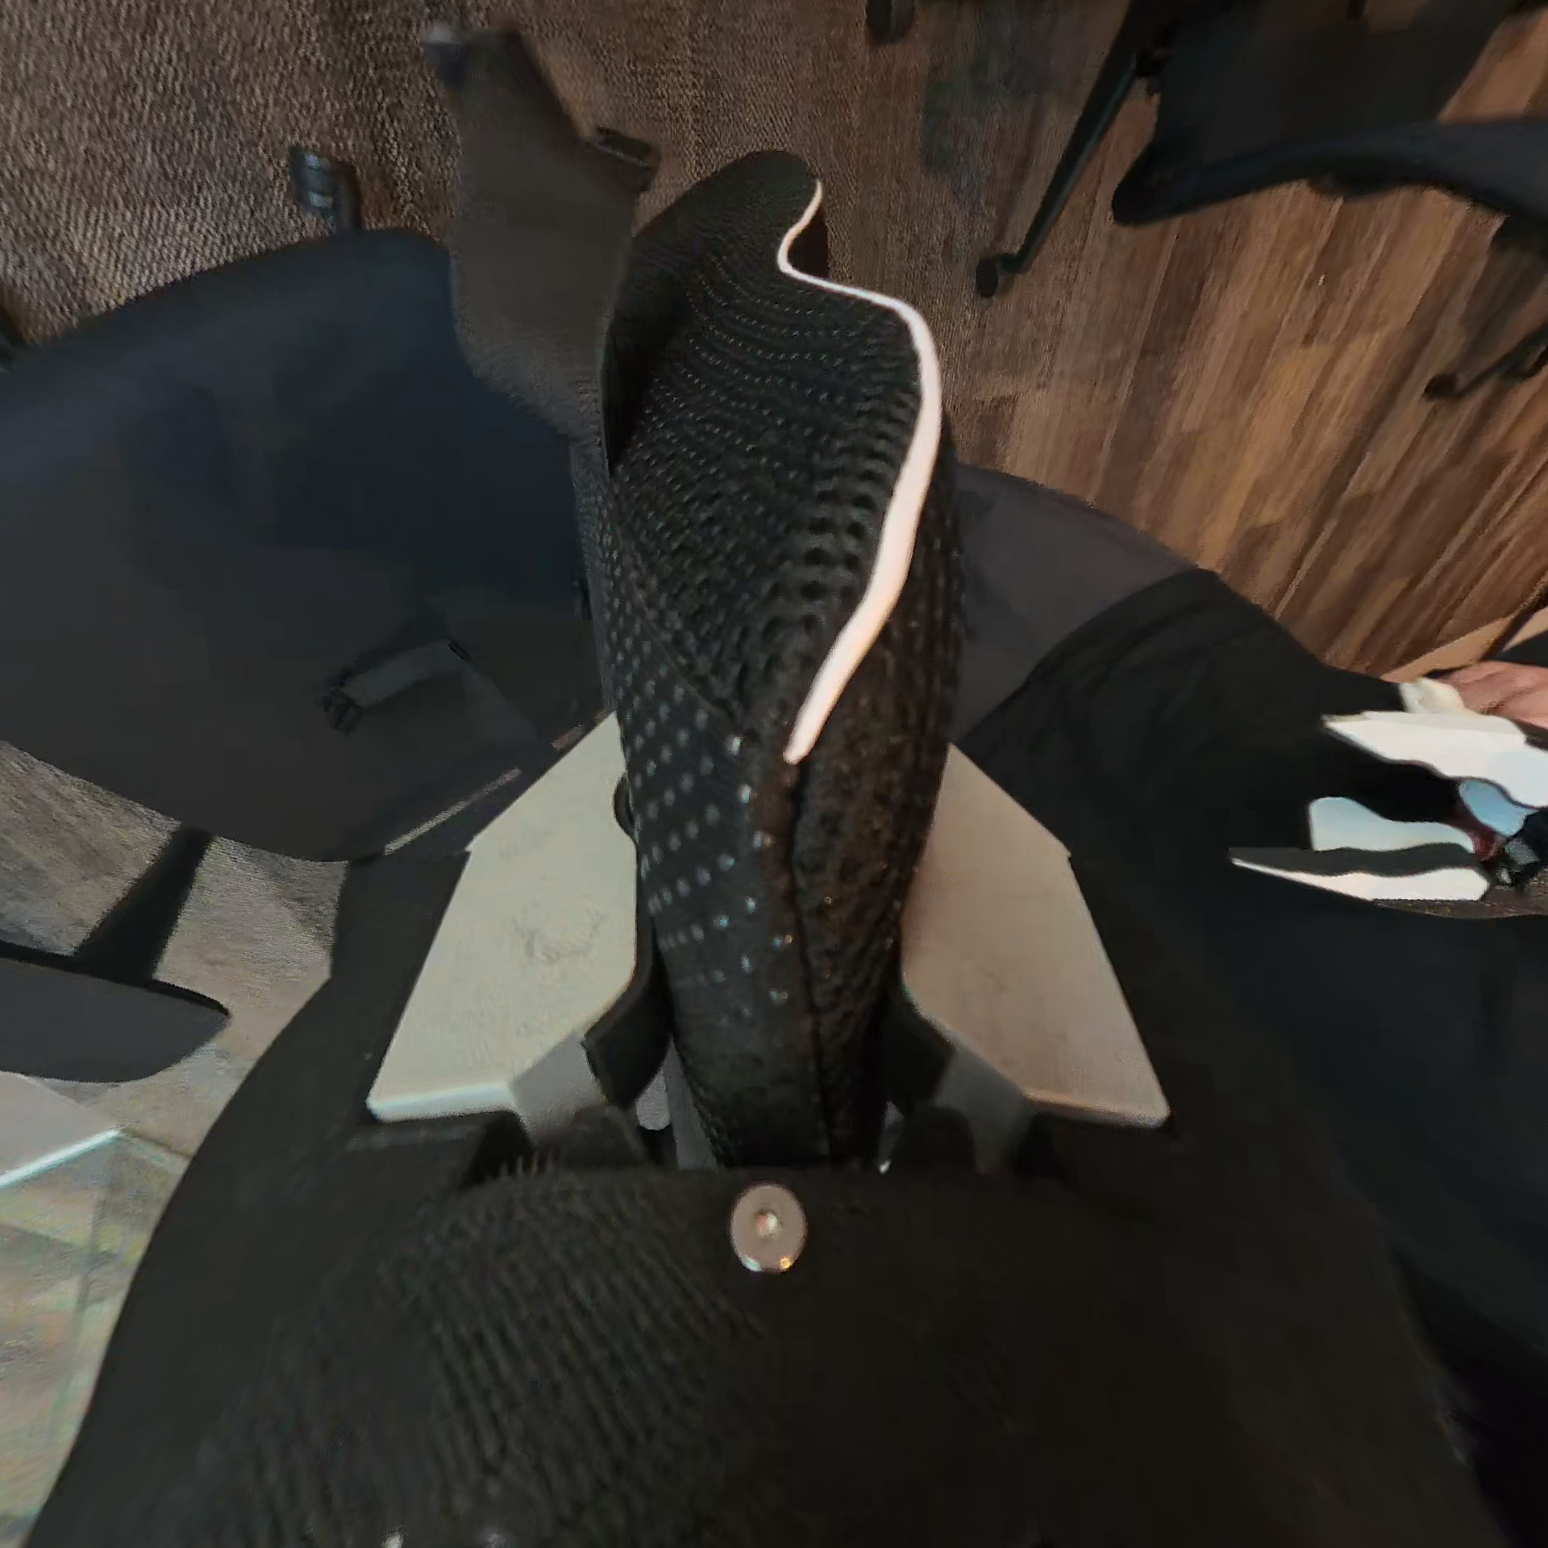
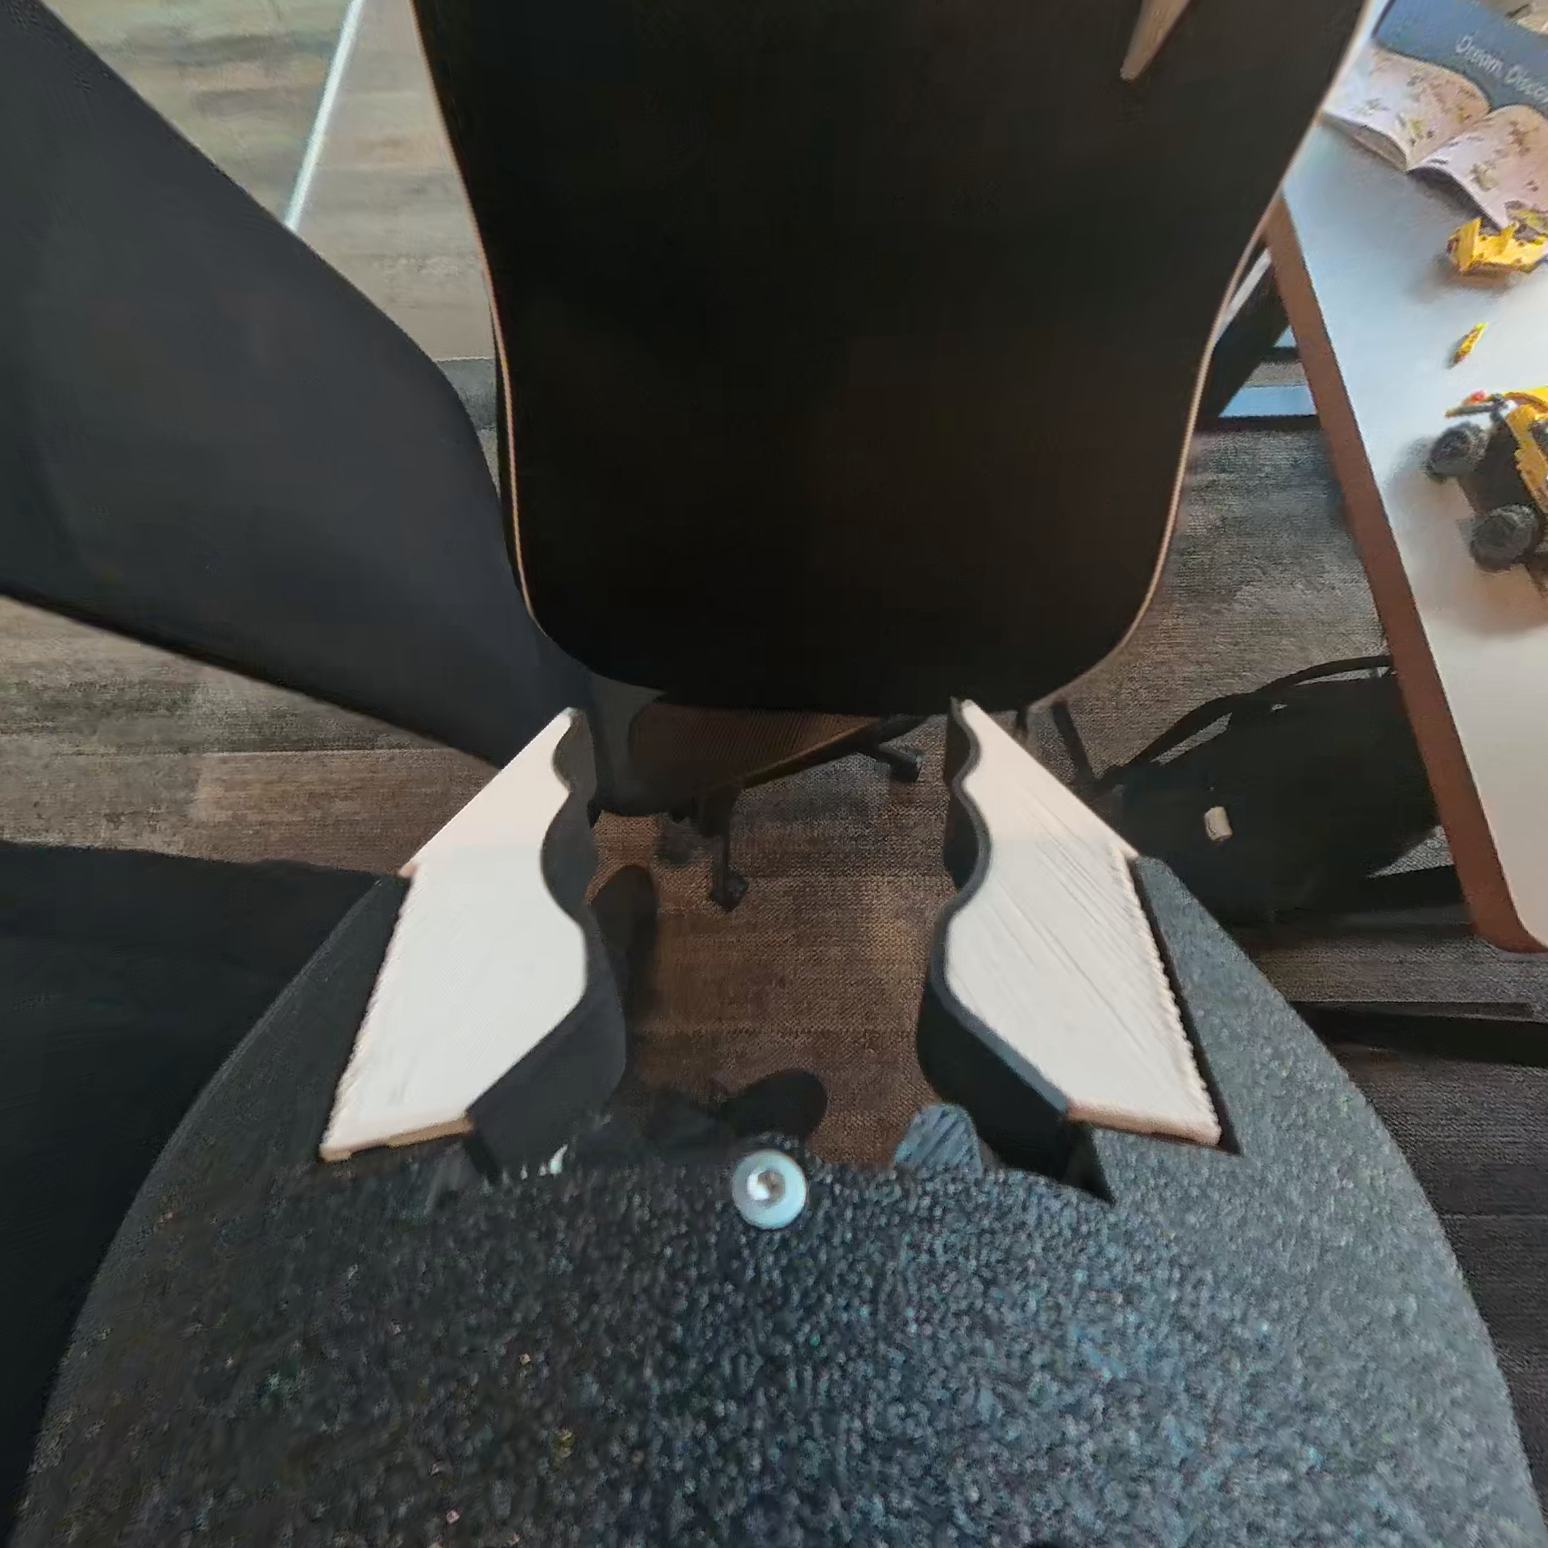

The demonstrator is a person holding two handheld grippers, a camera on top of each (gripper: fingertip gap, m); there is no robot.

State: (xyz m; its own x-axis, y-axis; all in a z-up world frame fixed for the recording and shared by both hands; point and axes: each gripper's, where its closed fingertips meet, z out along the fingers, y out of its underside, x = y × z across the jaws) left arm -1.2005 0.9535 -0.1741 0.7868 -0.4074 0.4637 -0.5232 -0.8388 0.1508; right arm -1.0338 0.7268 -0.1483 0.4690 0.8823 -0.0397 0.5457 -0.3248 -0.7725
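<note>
My left gripper (image 1: 783, 754) is shut on a thick black mesh pad with a thin white edge (image 1: 754, 469), which looks like the top of a chair back. The pad fills the gap between both pale fingers and rises away from the camera. My right gripper (image 2: 766, 724) is open and empty, and points at the lower part of a black chair back with a pale rim (image 2: 838, 335), a short way off. The right gripper (image 1: 1424, 804) also shows at the right edge of the left wrist view, held by a hand in a black sleeve.
A second black chair (image 2: 209, 419) stands at left. A white table (image 2: 1382, 276) at right holds a yellow toy vehicle (image 2: 1499, 477), loose yellow pieces and an open booklet (image 2: 1441, 109). A black bag (image 2: 1273, 804) lies on the carpet beside it. More chairs (image 1: 251, 503) stand on carpet and wood floor. About 30 centimeters separates my left fingertips from my right.
</note>
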